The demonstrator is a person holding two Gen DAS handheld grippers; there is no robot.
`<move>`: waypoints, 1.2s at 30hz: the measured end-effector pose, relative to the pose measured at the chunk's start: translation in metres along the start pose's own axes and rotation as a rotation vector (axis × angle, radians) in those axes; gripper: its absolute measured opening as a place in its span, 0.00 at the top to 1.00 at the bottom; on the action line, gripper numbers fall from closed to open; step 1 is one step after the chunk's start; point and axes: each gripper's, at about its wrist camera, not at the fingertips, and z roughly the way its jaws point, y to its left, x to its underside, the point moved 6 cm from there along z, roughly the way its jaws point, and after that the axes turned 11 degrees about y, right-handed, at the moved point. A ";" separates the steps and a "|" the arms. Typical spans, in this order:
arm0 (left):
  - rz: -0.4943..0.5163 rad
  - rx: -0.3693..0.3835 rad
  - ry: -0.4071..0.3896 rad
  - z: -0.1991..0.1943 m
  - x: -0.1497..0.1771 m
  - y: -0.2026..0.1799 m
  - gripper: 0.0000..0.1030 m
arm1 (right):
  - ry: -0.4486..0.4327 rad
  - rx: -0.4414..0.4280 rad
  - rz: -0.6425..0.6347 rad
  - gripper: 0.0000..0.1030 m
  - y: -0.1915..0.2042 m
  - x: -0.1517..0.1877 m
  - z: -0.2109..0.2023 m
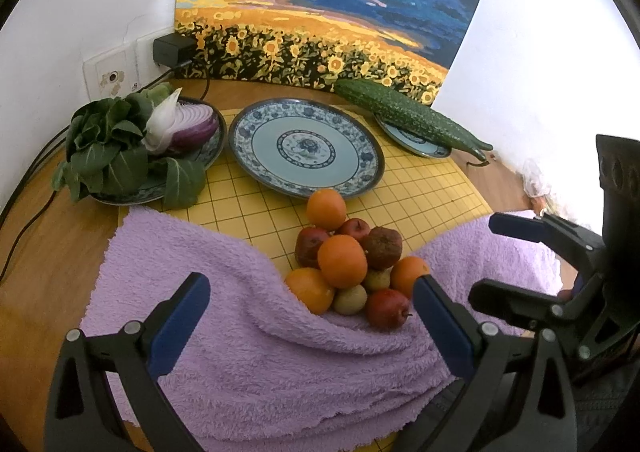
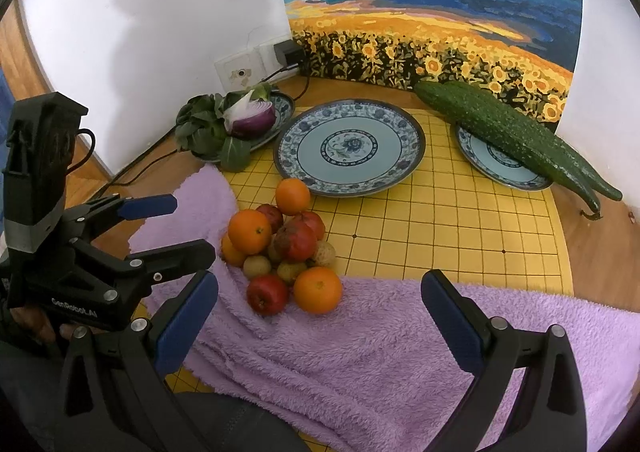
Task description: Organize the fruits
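Both tongs spread wide, empty: left tongs (image 1: 312,316), right tongs (image 2: 320,310). Fruit pile (image 2: 282,244) heaped on towel (image 2: 400,352) edge and mat (image 2: 440,220), just before middle plate (image 2: 352,148).

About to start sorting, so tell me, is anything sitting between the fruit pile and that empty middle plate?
Nothing visible. The fruit pile sits at the towel's edge on the yellow mat, and the empty plate lies just behind it with only bare mat between. Both grippers, left and right, hang open and empty on the near side.
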 end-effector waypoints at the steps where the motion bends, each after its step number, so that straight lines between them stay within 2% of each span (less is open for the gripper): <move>1: 0.000 0.001 0.000 0.000 0.000 0.000 0.00 | 0.003 -0.001 0.002 0.00 0.000 0.001 0.000; 36: -0.013 0.012 -0.001 0.001 0.002 0.008 0.00 | 0.022 -0.006 -0.005 0.00 0.002 0.000 0.005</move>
